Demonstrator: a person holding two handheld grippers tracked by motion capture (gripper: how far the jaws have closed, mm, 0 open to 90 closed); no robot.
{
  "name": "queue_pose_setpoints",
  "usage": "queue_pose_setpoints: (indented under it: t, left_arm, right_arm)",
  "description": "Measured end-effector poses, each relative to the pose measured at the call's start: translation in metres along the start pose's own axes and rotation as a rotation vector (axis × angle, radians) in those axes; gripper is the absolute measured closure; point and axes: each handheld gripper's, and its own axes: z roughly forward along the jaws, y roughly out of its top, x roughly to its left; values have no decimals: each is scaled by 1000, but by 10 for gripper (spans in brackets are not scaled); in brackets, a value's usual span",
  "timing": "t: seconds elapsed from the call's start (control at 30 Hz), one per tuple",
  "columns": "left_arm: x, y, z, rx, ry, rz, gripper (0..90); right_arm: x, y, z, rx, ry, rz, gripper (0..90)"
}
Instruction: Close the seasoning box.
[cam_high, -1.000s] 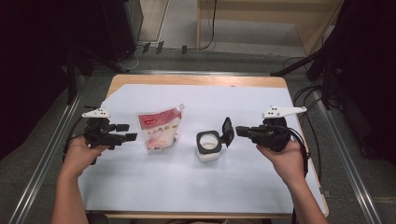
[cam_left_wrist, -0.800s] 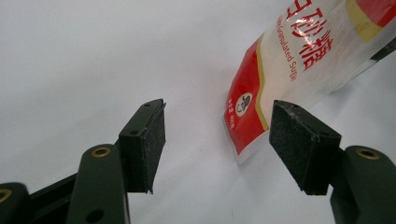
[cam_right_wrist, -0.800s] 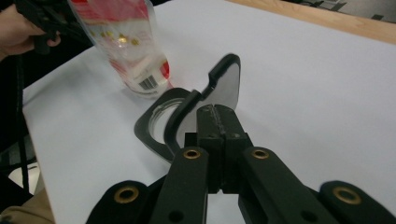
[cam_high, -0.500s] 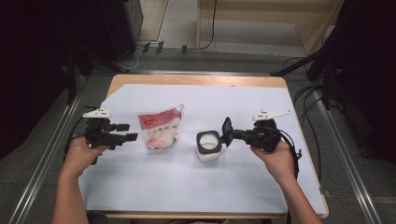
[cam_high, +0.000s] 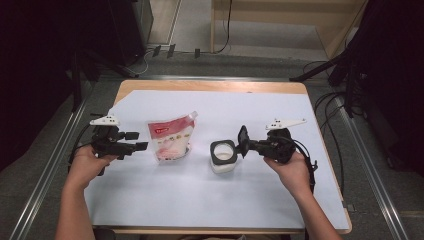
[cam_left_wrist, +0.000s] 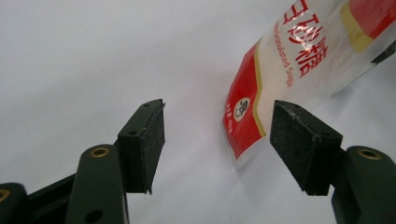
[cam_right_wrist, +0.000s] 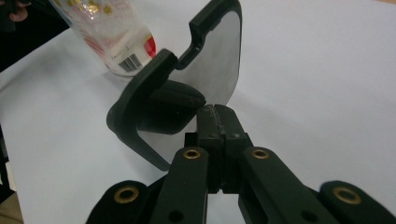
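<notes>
The right gripper (cam_high: 246, 143) is clamped on the black lid (cam_right_wrist: 187, 93) of the jar (cam_high: 223, 156), the jaws pinched together on a thin tab at its edge. The lid is held upright at the jar's right rim, and whether it is hinged to the rim cannot be told. With so small a hold, the lid could be twisted out of the jaws or the light jar dragged or tipped on the table (cam_high: 210, 200). The left gripper (cam_high: 138, 141) is held with jaws wide and empty, just short of the sugar pouch (cam_left_wrist: 299, 60), which lies left of the jar. If that pouch is pinched at its corner alone, it may sag and spill.
</notes>
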Motion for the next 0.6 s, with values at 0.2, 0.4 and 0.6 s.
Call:
queue_pose_setpoints:
  t: [0.2, 0.4, 0.6]
  left_arm:
    - [0, 0, 3, 16, 12, 1, 362]
    - [2, -2, 3, 30, 20, -1, 362]
    - [3, -2, 2, 22, 19, -6, 362]
  right_arm:
    - [3, 1, -2, -3, 2, 1, 900]
    - [5, 2, -2, -5, 6, -4, 900]
    - [8, 3, 0, -4, 10, -15, 900]
